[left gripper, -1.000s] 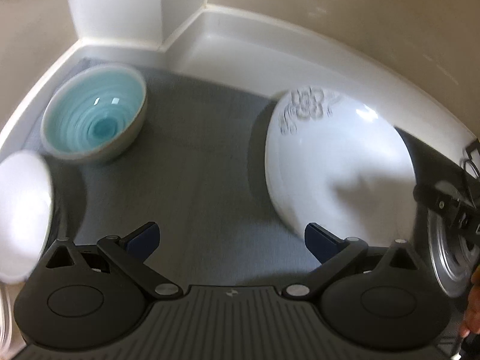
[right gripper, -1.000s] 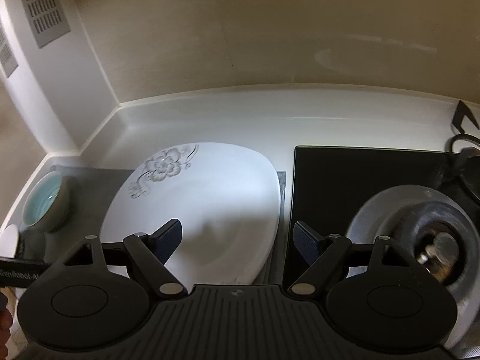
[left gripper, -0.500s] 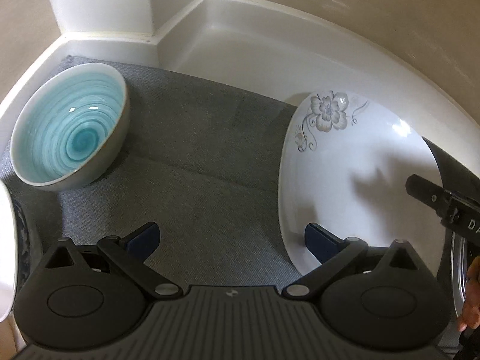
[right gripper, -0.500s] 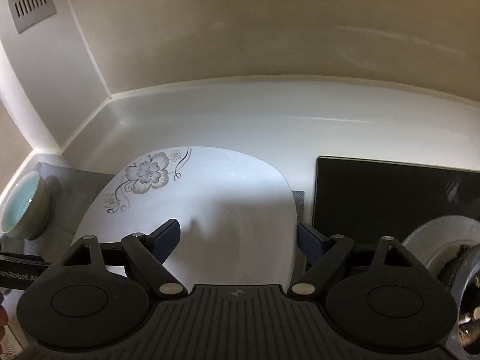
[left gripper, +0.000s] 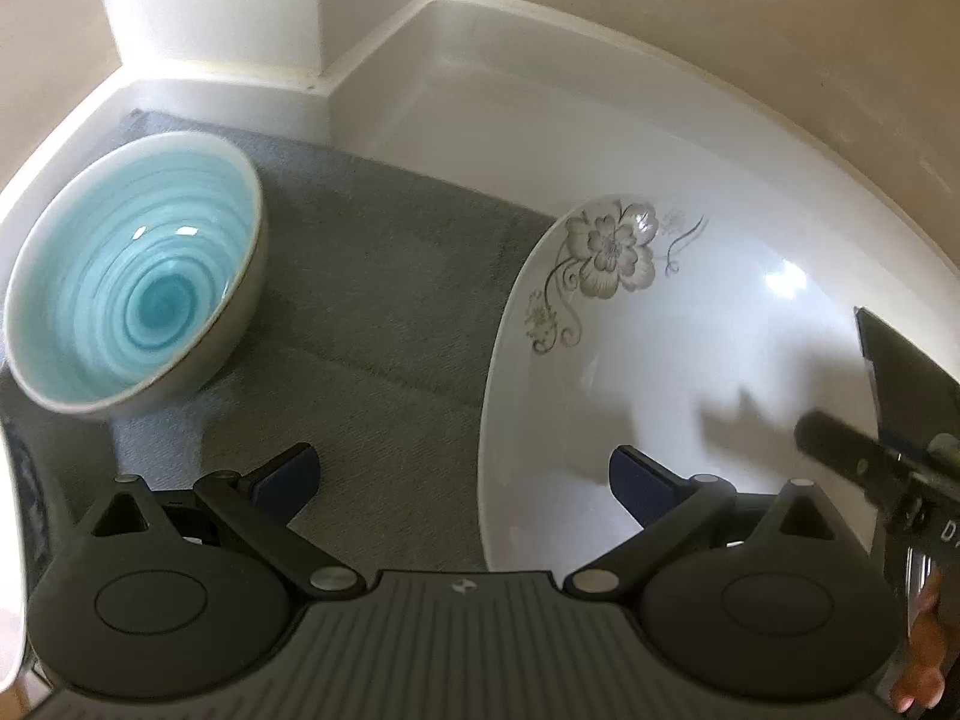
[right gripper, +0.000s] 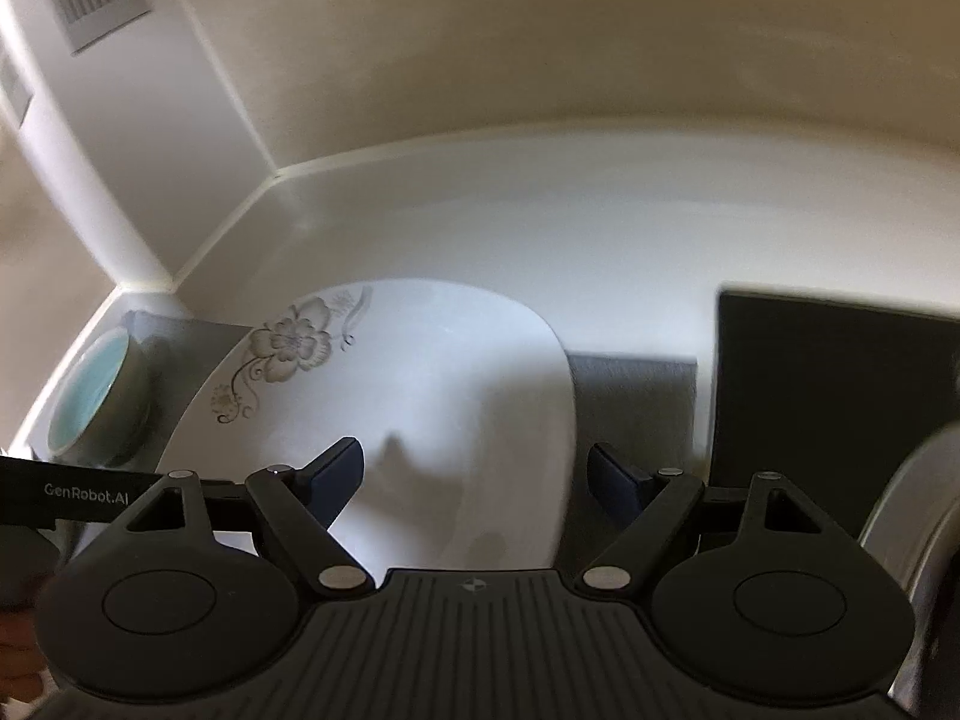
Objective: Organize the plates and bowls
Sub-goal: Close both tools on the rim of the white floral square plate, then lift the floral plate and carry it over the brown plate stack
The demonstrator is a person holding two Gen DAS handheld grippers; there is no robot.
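A large white plate (left gripper: 690, 360) with a grey flower print lies on the grey mat (left gripper: 390, 312). Its left rim runs between the fingers of my left gripper (left gripper: 462, 474), which is open just above it, pads touching nothing. A bowl with a turquoise spiral inside (left gripper: 132, 282) stands at the mat's far left. In the right wrist view the plate (right gripper: 420, 390) fills the middle, its right rim under my right gripper (right gripper: 477, 468). Those jaws are closing a little but stand wide, clear of the plate. The bowl (right gripper: 90, 396) shows at the left.
A white dish's edge (left gripper: 9, 570) pokes in at the far left. A black cooktop (right gripper: 828, 390) with a metal burner ring (right gripper: 912, 510) borders the mat on the right. White backsplash and a wall corner close off the back. A hand shows at each gripper's handle.
Both grippers came down closer to the plate. The right one also shifted left, so the burner slid out to the frame's edge. The white dish at the left has nearly left view.
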